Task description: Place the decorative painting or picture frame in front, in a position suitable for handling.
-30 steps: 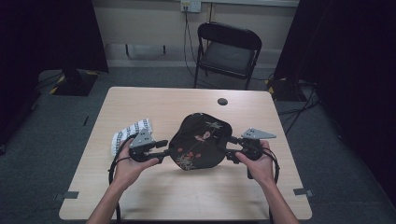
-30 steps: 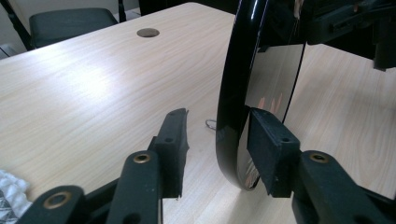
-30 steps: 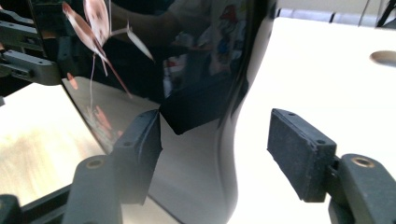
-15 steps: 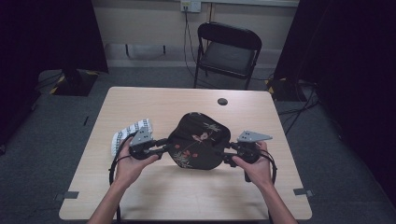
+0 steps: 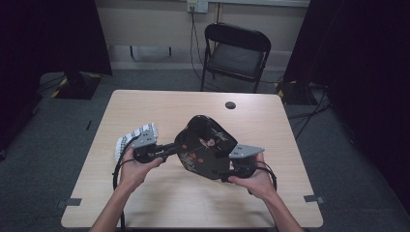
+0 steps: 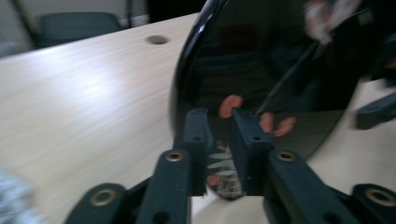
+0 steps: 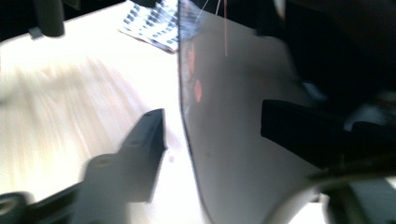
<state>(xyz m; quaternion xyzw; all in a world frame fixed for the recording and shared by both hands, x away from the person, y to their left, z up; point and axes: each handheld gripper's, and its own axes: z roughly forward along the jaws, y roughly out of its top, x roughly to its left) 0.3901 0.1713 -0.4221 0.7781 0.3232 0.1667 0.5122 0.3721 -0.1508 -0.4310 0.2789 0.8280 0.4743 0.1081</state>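
A black lacquered plate (image 5: 205,145) with red and white flower decoration hangs tilted above the wooden table (image 5: 169,106), between my two grippers. My left gripper (image 5: 174,149) has just been closing and is shut on the plate's left rim. In the left gripper view the rim of the plate (image 6: 280,70) is pinched between the jaws of the left gripper (image 6: 219,114). My right gripper (image 5: 228,173) is at the plate's lower right edge. Its jaws have just been opening. In the right gripper view the plate's edge (image 7: 233,116) stands between the wide-apart jaws of the right gripper (image 7: 212,114), with neither pad pressing on it.
A white cloth with a dark pattern (image 5: 135,137) lies on the table behind my left hand, also seen as the cloth (image 7: 154,23) in the right gripper view. A small round hole (image 5: 230,105) sits near the far edge. A black folding chair (image 5: 237,50) stands beyond the table.
The left jaws have closed on the plate's rim. My right hand has shifted left and toward the table's near edge, along the plate's rim. The plate now tilts more steeply.
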